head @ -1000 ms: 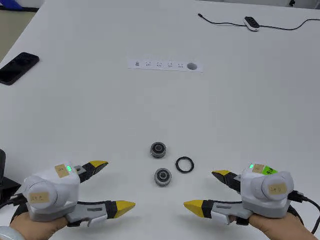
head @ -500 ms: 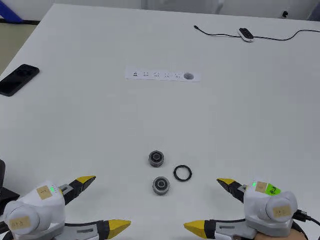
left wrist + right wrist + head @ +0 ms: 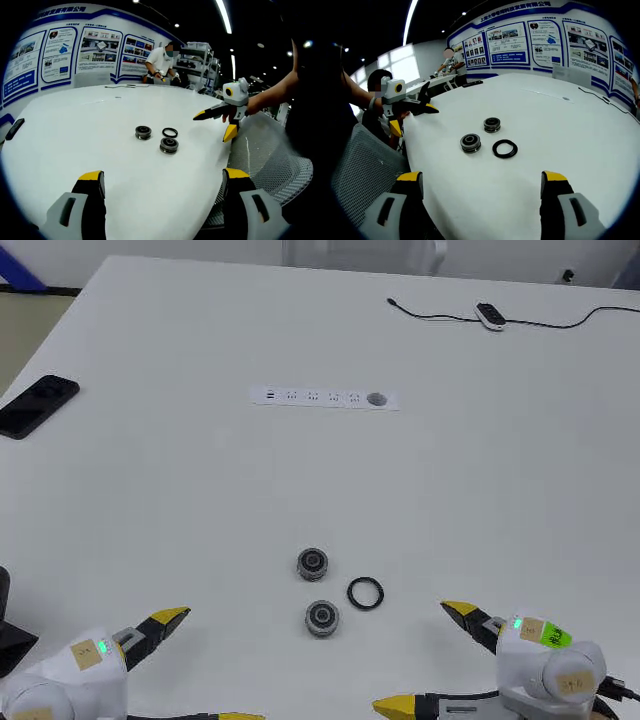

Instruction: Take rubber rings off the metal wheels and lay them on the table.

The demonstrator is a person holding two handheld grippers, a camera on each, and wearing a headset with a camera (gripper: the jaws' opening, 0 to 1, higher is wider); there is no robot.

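Two small metal wheels stand on the white table [image 3: 200,490]: the far wheel [image 3: 313,563] [image 3: 143,132] [image 3: 491,124] and the near wheel [image 3: 321,617] [image 3: 169,145] [image 3: 470,142]. A loose black rubber ring [image 3: 365,593] [image 3: 170,132] [image 3: 505,148] lies flat just right of them, touching neither. My left gripper [image 3: 205,668] [image 3: 162,180] is open near the front edge, left of the wheels and holding nothing. My right gripper [image 3: 425,658] [image 3: 482,177] is open on the other side, also holding nothing. Each one faces the wheels, and the left gripper view catches the right gripper [image 3: 220,117].
A white power strip [image 3: 323,397] lies across the table's middle. A black phone [image 3: 38,405] sits at the left edge. A cable with a small remote [image 3: 490,315] runs along the far right. A mesh chair [image 3: 365,170] stands by the table's near edge.
The head camera has tilted up, so the whole scene sits lower. Both grippers have drawn back toward the person, still open. Wheels and ring have not moved.
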